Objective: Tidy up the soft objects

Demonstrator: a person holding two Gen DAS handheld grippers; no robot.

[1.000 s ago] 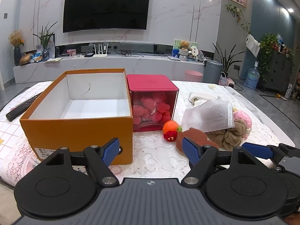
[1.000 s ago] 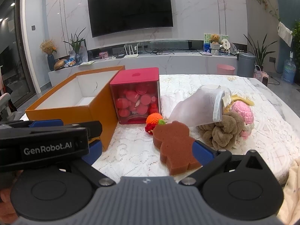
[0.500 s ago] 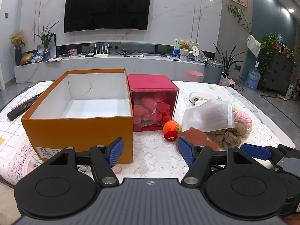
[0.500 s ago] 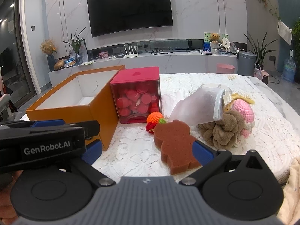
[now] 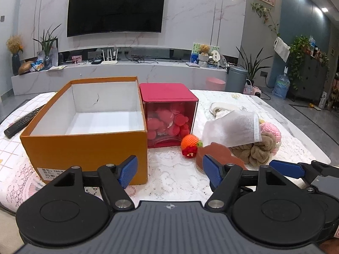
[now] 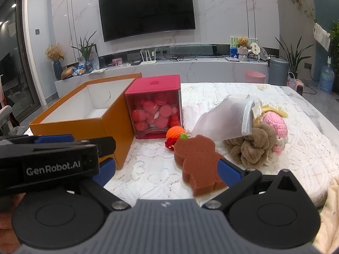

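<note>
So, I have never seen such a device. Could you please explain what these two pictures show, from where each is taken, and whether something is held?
There is no robot here. A person holds one pair of tongs in each hand, and a small camera sits on each, looking forward along its blue fingers. One picture comes from the left tongs, the other from the right tongs. On the lace-covered table stand an open orange box and a red lidded cube. Beside them lie soft things: a brown bear-shaped sponge, an orange knitted toy, a white cloth, a brown towel flower and a pink knitted piece. Both tongs are open; the left ones are widening a little. Nothing is held.
</note>
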